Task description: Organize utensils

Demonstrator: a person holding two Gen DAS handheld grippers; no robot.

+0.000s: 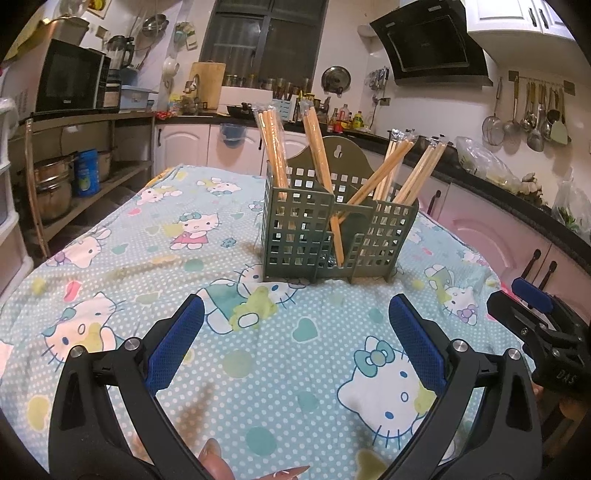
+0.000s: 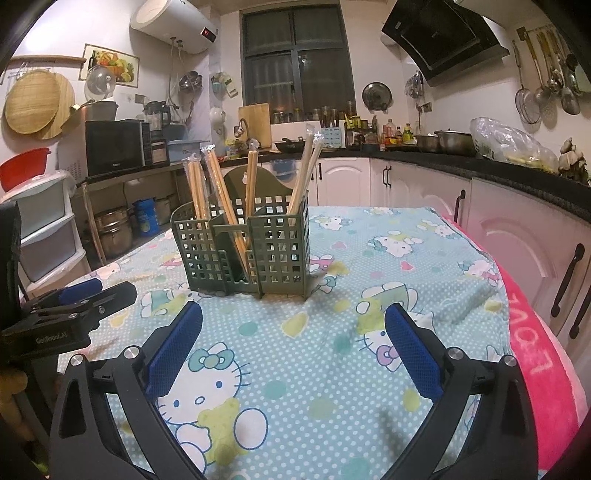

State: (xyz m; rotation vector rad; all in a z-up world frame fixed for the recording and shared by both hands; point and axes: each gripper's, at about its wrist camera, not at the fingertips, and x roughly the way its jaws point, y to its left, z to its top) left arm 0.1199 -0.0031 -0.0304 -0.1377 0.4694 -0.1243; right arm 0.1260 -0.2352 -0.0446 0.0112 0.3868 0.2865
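- The green perforated plastic utensil caddy [image 1: 334, 229] stands upright on the blue cartoon-cat tablecloth [image 1: 258, 369], at 12 o'clock from both grippers.
- Plastic-wrapped wooden chopstick bundles [image 1: 273, 147] lean in its compartments.
- Left gripper [image 1: 295, 325]: blue pads spread wide, nothing between.
- Right gripper [image 2: 293, 328]: spread wide, nothing between.

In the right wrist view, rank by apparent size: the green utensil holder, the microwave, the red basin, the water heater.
Largest to smallest:
1. holder, though it is nearest the camera
2. microwave and water heater, too close to separate
3. red basin, partly cut off
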